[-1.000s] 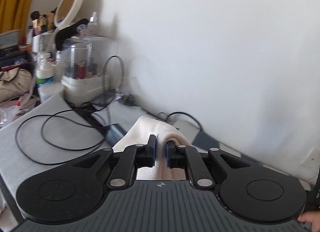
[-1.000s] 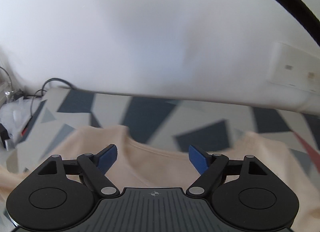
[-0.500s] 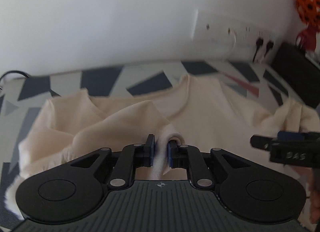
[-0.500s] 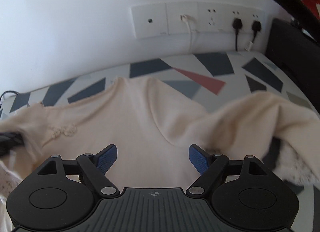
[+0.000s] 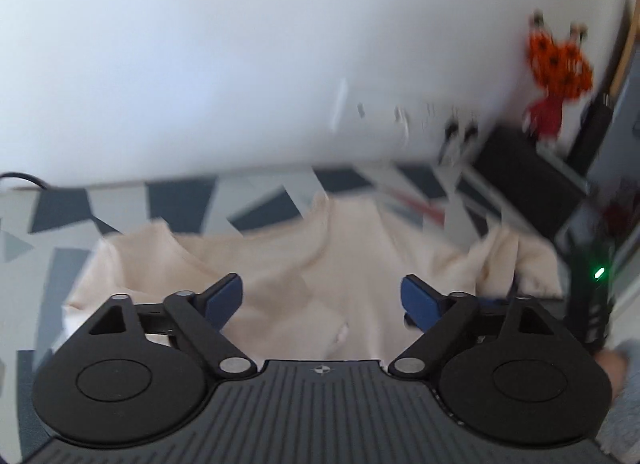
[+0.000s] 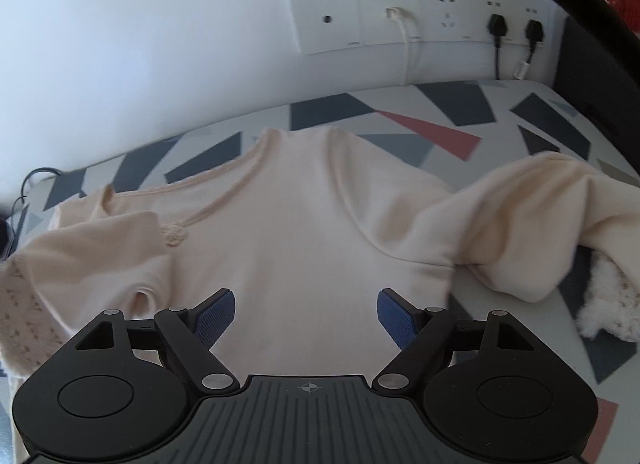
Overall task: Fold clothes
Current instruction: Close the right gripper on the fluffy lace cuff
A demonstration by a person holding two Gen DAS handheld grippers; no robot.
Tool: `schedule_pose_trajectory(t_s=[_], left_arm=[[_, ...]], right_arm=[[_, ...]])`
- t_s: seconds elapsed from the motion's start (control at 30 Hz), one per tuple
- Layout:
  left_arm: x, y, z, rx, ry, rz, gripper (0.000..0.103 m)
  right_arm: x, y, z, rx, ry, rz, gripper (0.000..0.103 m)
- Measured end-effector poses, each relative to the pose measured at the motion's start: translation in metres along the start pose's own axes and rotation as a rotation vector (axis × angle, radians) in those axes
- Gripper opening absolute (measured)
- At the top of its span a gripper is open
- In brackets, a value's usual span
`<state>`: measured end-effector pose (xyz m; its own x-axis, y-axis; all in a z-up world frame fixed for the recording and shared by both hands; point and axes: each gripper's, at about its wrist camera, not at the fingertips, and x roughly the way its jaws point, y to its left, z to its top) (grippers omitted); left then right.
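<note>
Folding looks barely under way, judging by how the cream top (image 6: 304,223) lies: spread face-up across the patterned bed (image 6: 460,135), neckline toward the wall, body mostly flat. At the left, one sleeve (image 6: 100,248) is already turned in over the chest, its lace-edged cuff hanging toward the near side. At the right, the other sleeve (image 6: 540,223) is bunched in a thick, rumpled heap beside the body, so that one is not yet folded; the lengthwise and crosswise folds of the body also appear to remain.

Left hand-held gripper (image 5: 322,296) hovers over the chest with its blue pads wide apart, holding nothing. Right hand-held gripper (image 6: 306,312) is likewise spread wide and empty, poised above the lower body of the garment.

Fabric reads as a soft, matte knit, fairly thick, with a ribbed neckline seam and a small crocheted flower (image 6: 174,234) near the collar. White fluffy trim (image 6: 604,304) shows under the heaped sleeve. Bed cover is smooth, printed with grey, navy and red triangles. Behind it, a glossy white socket panel (image 6: 416,19) carries several plugs.
</note>
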<state>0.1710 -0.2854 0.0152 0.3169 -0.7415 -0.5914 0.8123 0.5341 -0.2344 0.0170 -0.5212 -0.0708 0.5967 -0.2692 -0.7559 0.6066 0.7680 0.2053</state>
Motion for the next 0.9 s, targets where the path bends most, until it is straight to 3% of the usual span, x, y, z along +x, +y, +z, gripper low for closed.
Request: schedule_pose_trajectory(t_s=[0.1,0.2,0.27,0.4,0.5,0.57,0.6,0.67,0.7,0.77,0.8,0.9], left_arm=[[-0.028,0.038,-0.016,-0.098,-0.052,0.143,0.093],[-0.032,0.082,-0.051,-0.194,0.030,0.357,0.092],[-0.029,0.100,-0.073,-0.197,0.108,0.473,0.091],[-0.025,0.106,-0.097,-0.127,0.162,0.533,0.091],[-0.021,0.105,-0.101,-0.121,0.154,0.537,0.091],[-0.019,0.104,-0.104,-0.131,0.150,0.532,0.091],[-0.018,0.103,-0.104,-0.131,0.149,0.530,0.091],[-0.016,0.101,-0.105,-0.128,0.148,0.524,0.091],[-0.015,0.100,-0.104,-0.117,0.144,0.521,0.091],[-0.011,0.096,-0.102,-0.091,0.140,0.518,0.091],[-0.009,0.095,-0.101,-0.078,0.139,0.518,0.091],[0.001,0.090,-0.100,-0.037,0.147,0.522,0.091]], right_arm=[[-0.002,0.024,0.002,-0.051,-0.002,0.056,0.077],[-0.004,0.051,0.001,-0.083,0.015,0.155,0.079],[-0.004,0.073,-0.001,-0.110,0.032,0.236,0.083],[-0.004,0.129,-0.010,-0.245,0.050,0.336,0.090],[-0.003,0.162,-0.015,-0.291,0.075,0.411,0.096],[0.002,0.180,-0.019,-0.334,0.088,0.416,0.100],[0.004,0.187,-0.022,-0.375,0.068,0.372,0.096],[0.007,0.191,-0.025,-0.429,0.043,0.271,0.053],[0.008,0.184,-0.022,-0.405,0.049,0.265,0.044],[0.002,0.157,-0.012,-0.293,0.037,0.296,0.017],[-0.005,0.142,-0.006,-0.266,0.008,0.273,0.013],[-0.029,0.092,0.009,-0.183,-0.091,0.198,0.013]])
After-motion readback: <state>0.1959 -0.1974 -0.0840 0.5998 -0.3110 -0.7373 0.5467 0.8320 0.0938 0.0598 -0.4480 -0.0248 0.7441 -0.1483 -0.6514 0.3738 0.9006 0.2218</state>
